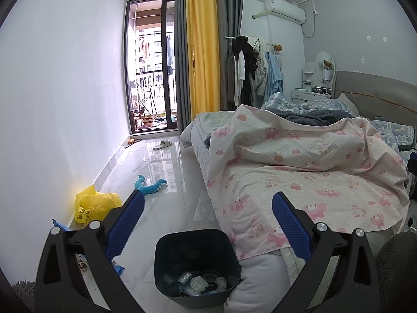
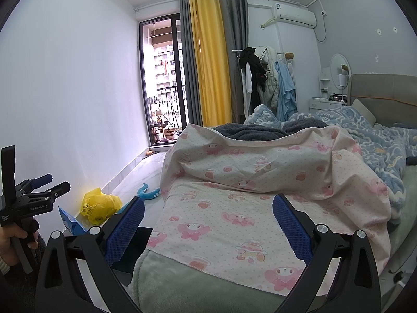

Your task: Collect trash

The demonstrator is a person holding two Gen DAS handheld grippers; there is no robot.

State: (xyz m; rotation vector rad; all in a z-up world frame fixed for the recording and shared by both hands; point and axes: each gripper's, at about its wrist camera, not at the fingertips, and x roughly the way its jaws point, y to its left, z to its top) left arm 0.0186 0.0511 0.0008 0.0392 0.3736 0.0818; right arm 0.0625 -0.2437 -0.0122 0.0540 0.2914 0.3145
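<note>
Bedroom, glossy tile floor (image 1: 161, 182) between the white wall and the bed (image 1: 299, 172); the dark bin (image 1: 195, 263) sits at the bed's foot with some scraps already in it, and the loose trash still out is a crumpled yellow plastic bag (image 1: 95, 206) by the wall plus a blue wrapper (image 2: 69, 221) just beside it. Left claw (image 1: 208, 208) hangs over the bin, right claw (image 2: 208, 214) over the bed, both spread wide and empty. Bag looks light, soft and slippery, likely to collapse under the pads, so I'd pinch a bunched fold near the top rather than the smooth side.
</note>
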